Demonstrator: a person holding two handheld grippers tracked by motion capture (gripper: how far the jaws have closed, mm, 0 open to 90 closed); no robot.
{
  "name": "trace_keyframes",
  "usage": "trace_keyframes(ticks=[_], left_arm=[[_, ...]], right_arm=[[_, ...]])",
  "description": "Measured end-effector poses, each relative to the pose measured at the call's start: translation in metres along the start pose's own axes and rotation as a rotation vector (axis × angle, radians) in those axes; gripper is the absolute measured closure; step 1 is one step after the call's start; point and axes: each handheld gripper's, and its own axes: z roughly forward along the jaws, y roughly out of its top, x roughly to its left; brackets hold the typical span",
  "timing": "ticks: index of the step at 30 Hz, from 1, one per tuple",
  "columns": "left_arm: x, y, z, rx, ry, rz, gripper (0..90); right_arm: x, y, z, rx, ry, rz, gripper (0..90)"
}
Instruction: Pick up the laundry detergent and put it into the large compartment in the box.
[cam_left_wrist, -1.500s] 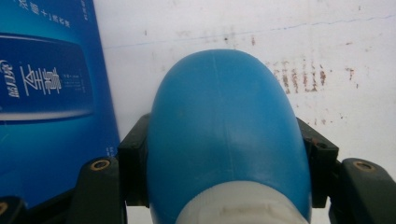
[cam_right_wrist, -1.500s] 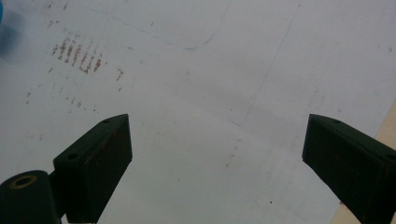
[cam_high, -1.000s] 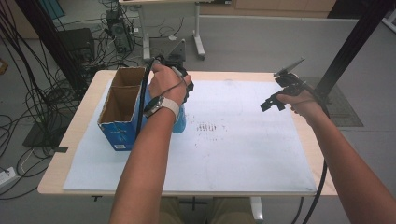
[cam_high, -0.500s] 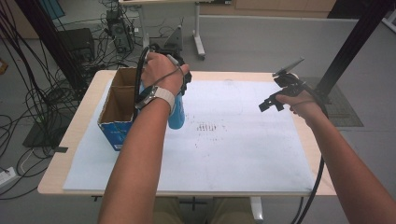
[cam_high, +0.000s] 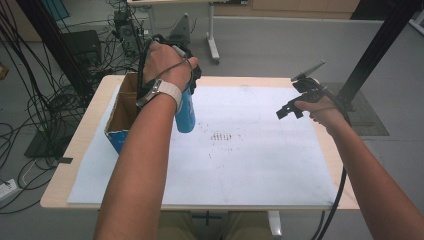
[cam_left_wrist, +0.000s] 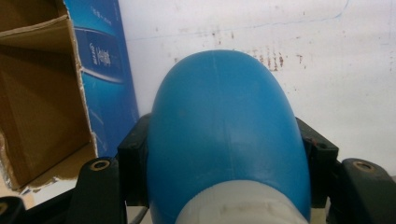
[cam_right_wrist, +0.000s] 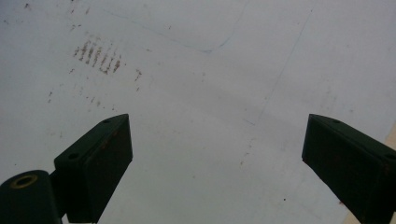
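A blue bottle (cam_high: 184, 113) with a white collar hangs above the white sheet, just right of an open cardboard box (cam_high: 121, 114) with blue sides. My left gripper (cam_high: 189, 86) is shut on it, under the person's hand. In the left gripper view the two black jaws press the sides of the blue bottle (cam_left_wrist: 224, 126), with the box (cam_left_wrist: 42, 93) at the left. My right gripper (cam_high: 290, 107) hovers over the sheet's right side. In the right gripper view it (cam_right_wrist: 217, 154) stands wide open with nothing between its jaws.
A white sheet (cam_high: 250, 165) with small brown marks (cam_high: 220, 136) covers most of the wooden table (cam_high: 60, 190). A black post (cam_high: 377, 47) rises at the back right. Cables and equipment lie on the floor at the left and behind.
My left gripper has lifted the blue bottle higher and carried it slightly back, beside the box. The right gripper has hardly moved.
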Motion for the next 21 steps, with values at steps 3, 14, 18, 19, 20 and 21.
trace_keyframes(ticks=[3, 14, 18, 19, 20, 21], left_arm=[[0.002, 0.0, -0.007, 0.002, 0.001, -0.005, 37.2], [0.016, -0.002, -0.03, -0.003, -0.023, -0.046, 37.1], [0.022, -0.002, -0.036, -0.003, -0.029, -0.061, 37.1], [0.024, -0.003, -0.038, -0.007, -0.028, -0.067, 37.1], [0.025, -0.003, -0.039, -0.004, -0.025, -0.069, 37.1], [0.026, -0.003, -0.041, -0.005, -0.025, -0.075, 37.1]], right_arm=[[0.0, 0.0, 0.0, 0.0, 0.0, 0.0, 8.4], [0.001, 0.0, 0.0, -0.004, 0.004, -0.004, 8.4], [0.001, 0.0, 0.0, -0.002, 0.004, -0.006, 8.4], [0.001, 0.0, 0.0, 0.0, 0.004, -0.003, 8.4], [0.001, 0.0, 0.0, -0.001, 0.003, -0.005, 8.4], [0.001, 0.0, 0.0, -0.003, 0.002, -0.004, 8.4]])
